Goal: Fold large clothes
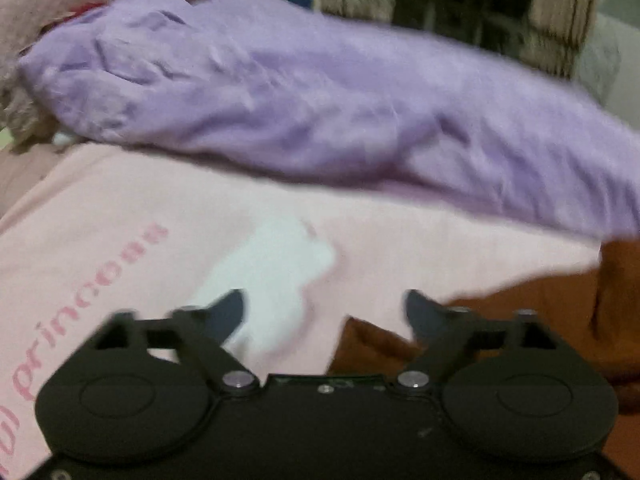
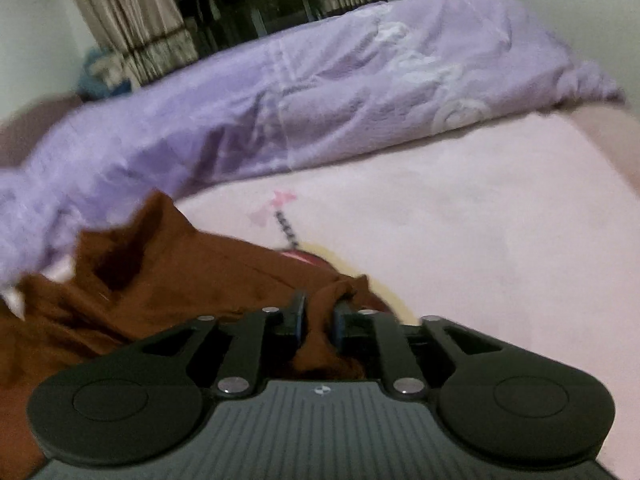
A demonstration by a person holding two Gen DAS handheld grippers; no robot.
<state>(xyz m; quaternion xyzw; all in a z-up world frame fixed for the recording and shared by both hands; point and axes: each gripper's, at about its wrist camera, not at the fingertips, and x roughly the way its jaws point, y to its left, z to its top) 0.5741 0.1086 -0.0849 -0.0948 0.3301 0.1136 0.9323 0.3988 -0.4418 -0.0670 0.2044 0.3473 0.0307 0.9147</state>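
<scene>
A: Where do we stand with the brown garment (image 2: 132, 304)?

B: It lies crumpled on the pink bedsheet (image 2: 500, 220), near the foot of the purple duvet (image 2: 320, 92). We see bunched folds and a raised flap, no flat panel and no clean crease, so we judge the folding barely begun or only partly done.

A: And our grippers?

B: Our left gripper (image 1: 324, 312) has its fingers spread wide with nothing between them; it hovers over the sheet, the garment's edge just beside its right finger. Our right gripper (image 2: 320, 316) has a wad of the brown cloth between its narrow-set fingers, and we take the pads to be pressing on it.

A: What remains, then?

B: As we judge it: spread the garment flat, bring the sides in, fold it over.

A: What can't we make out?

B: Both views are blurred. The garment runs off the left and bottom of the right view, so we cannot tell its full shape, or whether it is a shirt or something else. The sheet's print is partly covered too.
</scene>
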